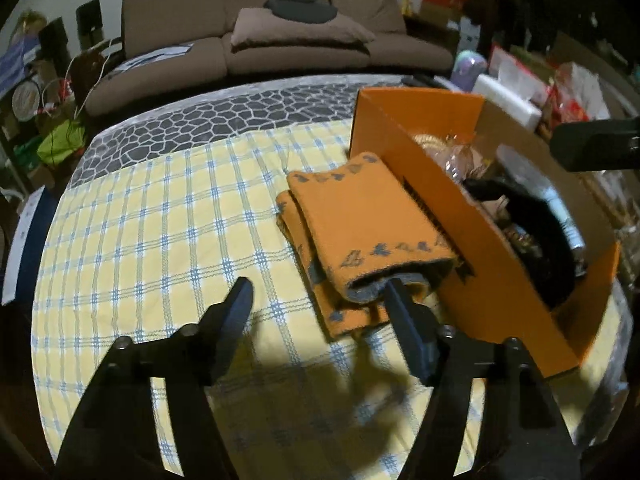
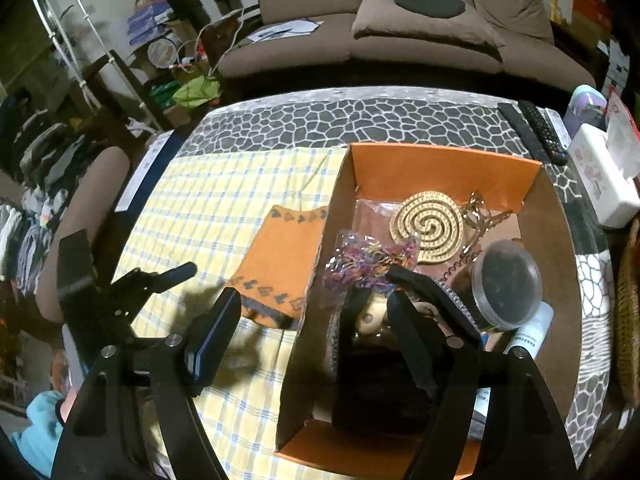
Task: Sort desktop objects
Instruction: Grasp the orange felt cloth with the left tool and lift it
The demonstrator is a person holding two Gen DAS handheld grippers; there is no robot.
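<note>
On the checked cloth (image 1: 140, 220), left wrist view: folded orange cloth (image 1: 360, 220) lies flat, just beside the wall of the orange box (image 1: 452, 232). Left gripper (image 1: 320, 292) is spread, nothing pinched; its right finger (image 1: 404, 312) sits at the near grey hem of the orange cloth, whether touching I cannot tell, and the left finger (image 1: 236, 308) stands over bare checked cloth, well off the fabric. Judged step: approach to pick up the orange cloth, likely the last loose item on the table. Next move calls for shifting sideways so both fingers straddle the folded edge, then closing on all layers. Obstacle: the box wall is close on the right, leaving little room for that finger. Right wrist view: right gripper (image 2: 312, 300) hangs above the box (image 2: 440, 164), fingers spread, holding nothing. Box already holds a spiral coaster (image 2: 428, 228), a bag of coloured bands (image 2: 364, 260), a round dark-lidded jar (image 2: 508, 284), a chain, a white tube, and a dark item under the fingers that I cannot identify. Orange cloth (image 2: 284, 256) shows left of the box wall. Left gripper (image 2: 160, 276) is visible at far left. Remotes (image 2: 536, 128) and a white tissue box (image 2: 600, 176) lie beyond, out of the way.
</note>
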